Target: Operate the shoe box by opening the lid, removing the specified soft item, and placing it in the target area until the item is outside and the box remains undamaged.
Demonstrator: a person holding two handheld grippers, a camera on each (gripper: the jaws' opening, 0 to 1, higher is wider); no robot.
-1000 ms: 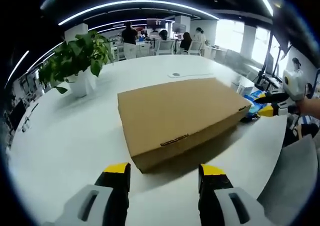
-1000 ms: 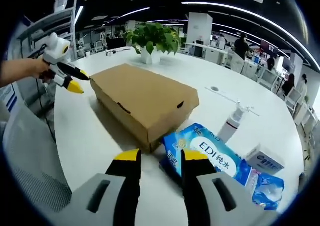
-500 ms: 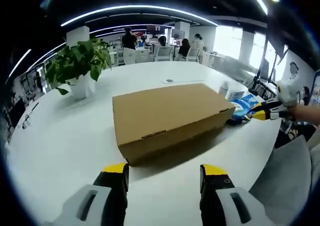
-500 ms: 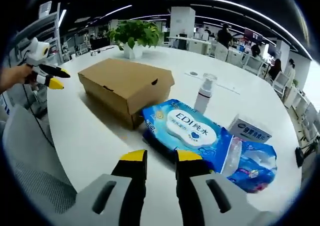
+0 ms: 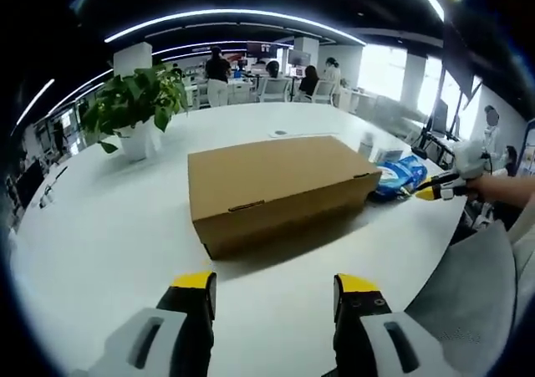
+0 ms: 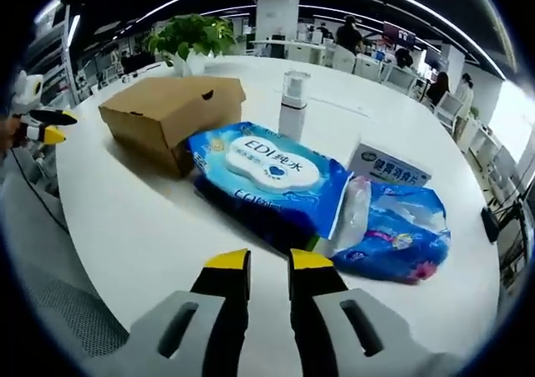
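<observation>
1. Since a second ago the right gripper (image 6: pixel 269 262) has backed away from the shoe box (image 6: pixel 171 109), so its view now takes in the whole blue wipes pack (image 6: pixel 267 176) and the stuff beyond it; the left gripper (image 5: pixel 276 283) has pulled back a bit too.
2. Biggest thing: the white round table (image 5: pixel 92 235), smooth and glossy.
3. That shoe box is plain brown cardboard, flat and rectangular, lid shut, sitting mid-table. Can't tell what's inside.
4. Potted plant (image 5: pixel 134 105), leafy green in a white pot, far left of the box in the left gripper view.
5. Wipes pack is soft crinkly plastic, touching the box's right end.
6. Beside it, a smaller blue crumpled plastic bag (image 6: pixel 397 231), a small white carton (image 6: pixel 389 166), and an upright pump bottle (image 6: pixel 292 105).
7. Left gripper: jaws spread wide, holding nothing. Right gripper: jaws nearly together with a narrow gap, nothing between them.
</observation>
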